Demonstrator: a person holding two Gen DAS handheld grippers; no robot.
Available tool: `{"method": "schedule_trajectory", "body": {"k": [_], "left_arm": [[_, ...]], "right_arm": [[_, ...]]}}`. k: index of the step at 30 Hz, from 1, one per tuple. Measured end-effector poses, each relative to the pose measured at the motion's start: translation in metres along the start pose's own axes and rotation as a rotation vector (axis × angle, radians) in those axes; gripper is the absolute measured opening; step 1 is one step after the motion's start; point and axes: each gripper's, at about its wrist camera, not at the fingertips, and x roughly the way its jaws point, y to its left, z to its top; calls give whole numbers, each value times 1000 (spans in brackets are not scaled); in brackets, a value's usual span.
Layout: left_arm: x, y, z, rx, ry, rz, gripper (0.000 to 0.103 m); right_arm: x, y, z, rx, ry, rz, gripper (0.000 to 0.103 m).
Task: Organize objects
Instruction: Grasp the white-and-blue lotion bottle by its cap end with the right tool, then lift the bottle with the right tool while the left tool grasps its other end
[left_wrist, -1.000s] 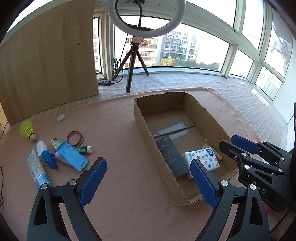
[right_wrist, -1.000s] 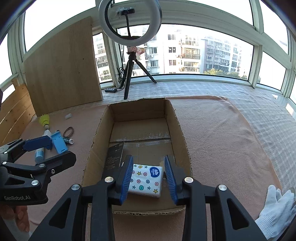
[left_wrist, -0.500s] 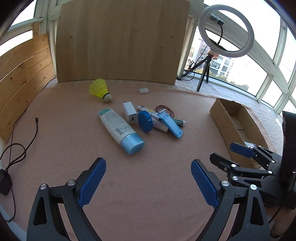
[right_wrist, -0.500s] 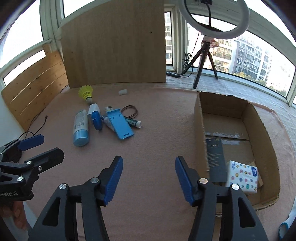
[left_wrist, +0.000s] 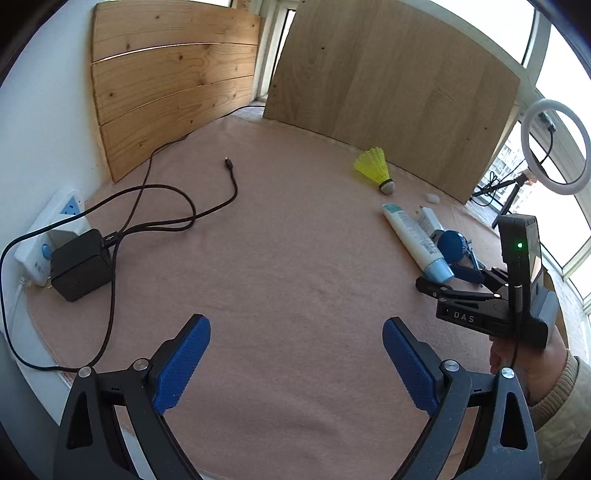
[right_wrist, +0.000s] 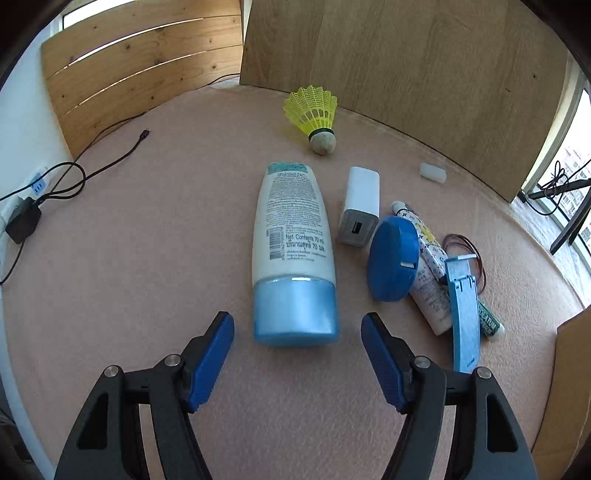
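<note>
Lotion tube (right_wrist: 293, 254): white with a light blue cap, lying flat on the pink mat (right_wrist: 147, 258), cap end toward the right gripper, roughly mid-mat.
Right gripper (right_wrist: 297, 347): jaws are opening right now, blue pads either side of the tube's cap but short of it, nothing pinched between them.
Left gripper (left_wrist: 295, 354): jaws spread wide, just bare mat between them, holding nothing.
Shuttlecock (right_wrist: 314, 114): yellow, lying near the mat's far edge by the wooden board (right_wrist: 406, 55), beyond the tube.
White charger (right_wrist: 360, 205): just beside the tube on its right, USB port facing the camera.
Blue round case (right_wrist: 393, 267): touching the charger's near end, leaning against a small patterned tube (right_wrist: 424, 266).
Light blue stand (right_wrist: 463, 314): lies over that small tube, with a green tube (right_wrist: 489, 321) and a red-brown loop (right_wrist: 469, 254) behind it.
White cap (right_wrist: 433, 172): by itself, well apart, near the board.
Cardboard box (right_wrist: 565, 387): only its corner shows, at the mat's right edge.
Black adapter (left_wrist: 79, 264): plugged into a white power strip (left_wrist: 55, 218) at the mat's left edge, cable (left_wrist: 192, 206) snaking across the mat.
Person's hand (left_wrist: 532, 365): holding the right gripper's handle, beige sleeve at the wrist.
</note>
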Motion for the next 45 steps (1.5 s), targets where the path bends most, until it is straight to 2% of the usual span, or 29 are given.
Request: {"method": "schedule_trajectory", "body": {"k": [1, 3, 5, 10, 13, 18, 20, 23, 27, 30, 32, 35, 37, 41, 45], "left_arm": [[-1, 5, -1, -12, -3, 1, 96], [0, 11, -3, -32, -9, -4, 97], [1, 12, -4, -43, -16, -18, 97], [7, 9, -5, -23, -23, -58, 97], [11, 4, -6, 10, -25, -98, 98], [16, -11, -12, 206, -32, -188, 98], [18, -20, -19, 325, -22, -242, 98], [15, -37, -37, 549, -10, -341, 98], [12, -56, -65, 789, 52, -467, 98], [13, -70, -84, 895, 105, -560, 98], [15, -80, -95, 961, 124, -590, 98], [16, -93, -108, 1034, 134, -620, 96], [18, -100, -111, 1043, 153, -649, 90], [21, -104, -117, 1050, 204, -692, 66], [20, -102, -118, 1045, 211, -711, 59]], "right_arm": [[1, 0, 1, 3, 0, 7, 67], [3, -1, 3, 10, 2, 22, 60], [-2, 2, 1, 0, -6, 30, 39], [-12, 14, -14, -48, 0, 68, 39], [-22, 24, -25, -92, 9, 149, 39], [-47, 46, -60, -270, 49, 324, 39], [-57, 49, -75, -334, 75, 410, 39], [-71, 51, -98, -437, 115, 494, 39], [-88, 48, -123, -593, 160, 558, 39], [-96, 48, -137, -727, 183, 574, 39], [-99, 48, -143, -819, 187, 563, 39], [-100, 49, -146, -915, 203, 565, 39], [-98, 48, -146, -956, 207, 565, 39], [-95, 48, -144, -977, 210, 571, 39], [-93, 47, -143, -967, 201, 571, 39]]}}
